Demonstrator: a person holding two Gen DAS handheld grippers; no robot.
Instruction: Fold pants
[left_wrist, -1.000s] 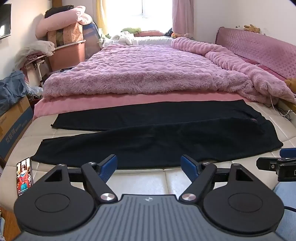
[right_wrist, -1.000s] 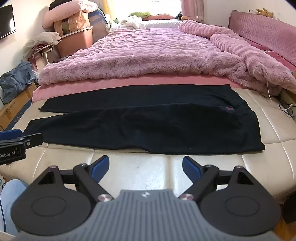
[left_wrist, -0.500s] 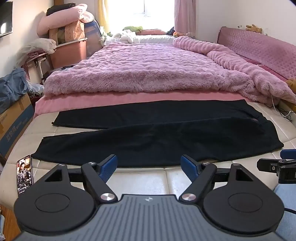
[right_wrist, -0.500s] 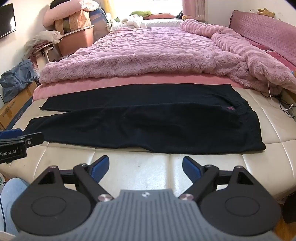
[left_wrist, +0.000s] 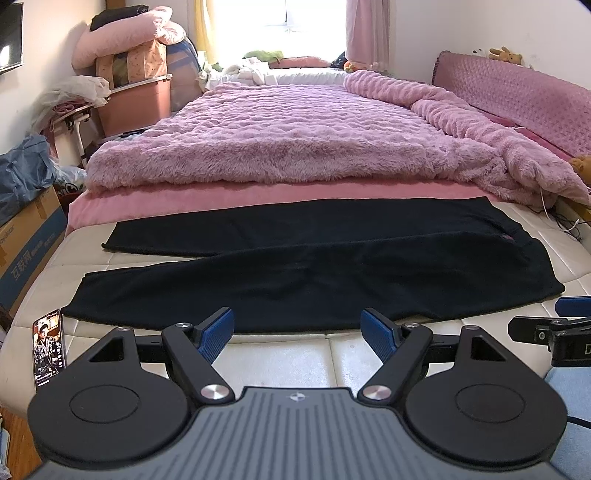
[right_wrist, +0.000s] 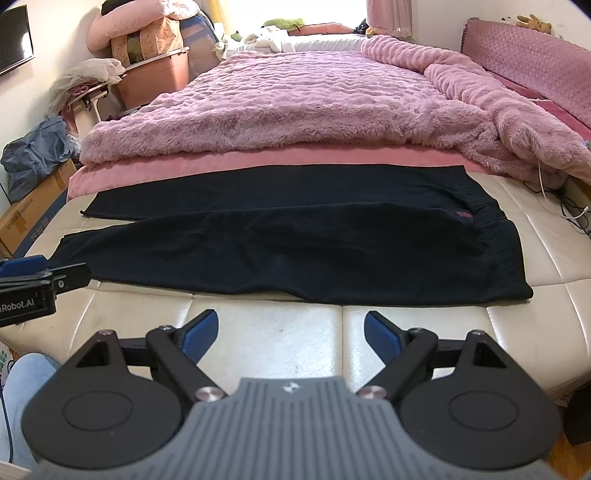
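Both hand-held grippers, left (left_wrist: 297, 334) and right (right_wrist: 290, 334), gape empty before seemingly unfolded black pants (left_wrist: 295, 273).

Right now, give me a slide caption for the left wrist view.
Open left gripper hovers short of black pants spread flat on the cream mattress, a phone at its left edge.

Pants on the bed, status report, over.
Left tool and right tool both open, empty, short of the cloth. Black pants flat, unfolded, legs apart. Phone beside the near cuff, not on the pants.
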